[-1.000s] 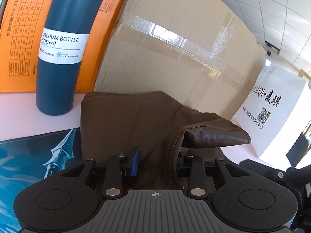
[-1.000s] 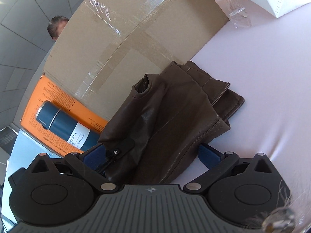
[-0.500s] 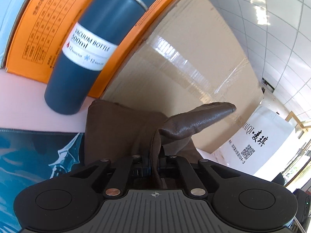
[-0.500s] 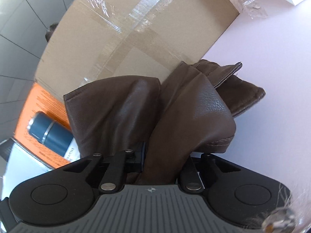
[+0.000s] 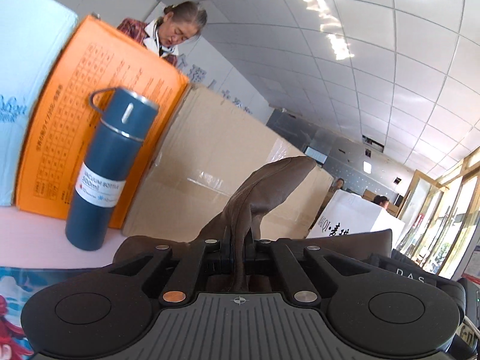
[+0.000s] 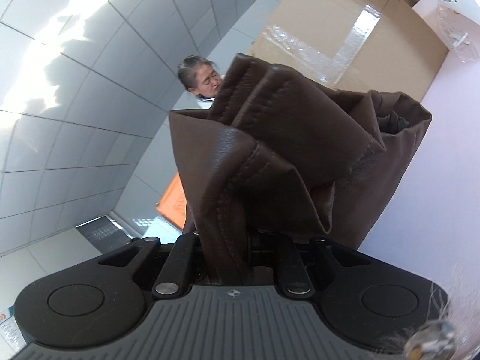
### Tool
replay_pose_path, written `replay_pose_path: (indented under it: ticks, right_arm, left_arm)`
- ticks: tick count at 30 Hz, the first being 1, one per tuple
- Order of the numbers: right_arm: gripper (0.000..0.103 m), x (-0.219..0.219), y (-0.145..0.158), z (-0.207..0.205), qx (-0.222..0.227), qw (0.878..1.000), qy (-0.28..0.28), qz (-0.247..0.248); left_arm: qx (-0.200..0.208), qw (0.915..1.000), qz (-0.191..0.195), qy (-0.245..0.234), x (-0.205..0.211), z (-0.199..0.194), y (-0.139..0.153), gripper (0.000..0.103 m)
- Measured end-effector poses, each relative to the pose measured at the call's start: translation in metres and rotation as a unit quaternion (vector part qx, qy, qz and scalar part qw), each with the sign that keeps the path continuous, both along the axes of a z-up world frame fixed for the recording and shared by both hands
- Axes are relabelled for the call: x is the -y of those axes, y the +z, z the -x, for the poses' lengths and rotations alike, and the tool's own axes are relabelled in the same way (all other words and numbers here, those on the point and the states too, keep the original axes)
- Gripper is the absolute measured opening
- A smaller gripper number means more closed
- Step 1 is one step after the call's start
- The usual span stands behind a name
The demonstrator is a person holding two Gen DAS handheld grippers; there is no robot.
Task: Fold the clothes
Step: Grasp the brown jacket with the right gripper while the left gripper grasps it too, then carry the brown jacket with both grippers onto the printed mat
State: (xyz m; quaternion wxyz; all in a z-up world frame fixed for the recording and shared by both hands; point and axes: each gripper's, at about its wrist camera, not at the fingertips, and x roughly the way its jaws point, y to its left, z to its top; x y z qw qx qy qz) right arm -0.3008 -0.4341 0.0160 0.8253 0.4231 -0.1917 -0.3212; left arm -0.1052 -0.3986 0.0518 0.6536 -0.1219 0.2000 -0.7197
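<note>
A brown leather garment [image 5: 264, 186] is held up off the pink table. My left gripper [image 5: 238, 252] is shut on a fold of it; the flap sticks up and to the right above the jaws. My right gripper [image 6: 237, 240] is shut on a thick seamed edge of the same garment [image 6: 300, 138], which hangs in bulky folds in front of the camera and hides most of the table. The fingertips of both grippers are hidden by the leather.
A blue vacuum bottle [image 5: 108, 177] stands on the pink table [image 5: 36, 234] at left, before an orange box [image 5: 99, 120] and a large taped cardboard box [image 5: 216, 174]. A white box [image 5: 354, 219] stands at right. A person [image 5: 177, 33] stands behind the boxes. A printed mat [image 5: 18, 300] lies at lower left.
Both grippers closed on the garment and lifted it off the table, tilting upward. The views now show ceiling and the person behind the boxes.
</note>
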Motion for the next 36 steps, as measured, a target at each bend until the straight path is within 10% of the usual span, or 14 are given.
replay_pose_path:
  ticks: [13,27,32,36]
  right_arm:
    - [0.013,-0.084,0.022,-0.101,-0.010,0.979,0.191,0.068]
    - [0.013,-0.134,-0.035,-0.091,-0.153,0.971,0.183,-0.008]
    - [0.025,-0.131,-0.050,-0.087,-0.150,0.973,0.170,-0.032]
    - [0.061,-0.125,-0.050,-0.087,-0.129,0.976,0.171,-0.048]
  left_arm:
    - [0.079,0.9772,0.025,0.195,-0.192,-0.044,0.021,0.002]
    - [-0.042,0.9612,-0.096,0.255,-0.303,-0.057,-0.060,0.004]
    - [-0.072,0.9562,-0.101,0.265,-0.322,-0.059,-0.071,0.005]
    - [-0.112,0.9513,-0.096,0.271,-0.337,-0.065,-0.080,0.011]
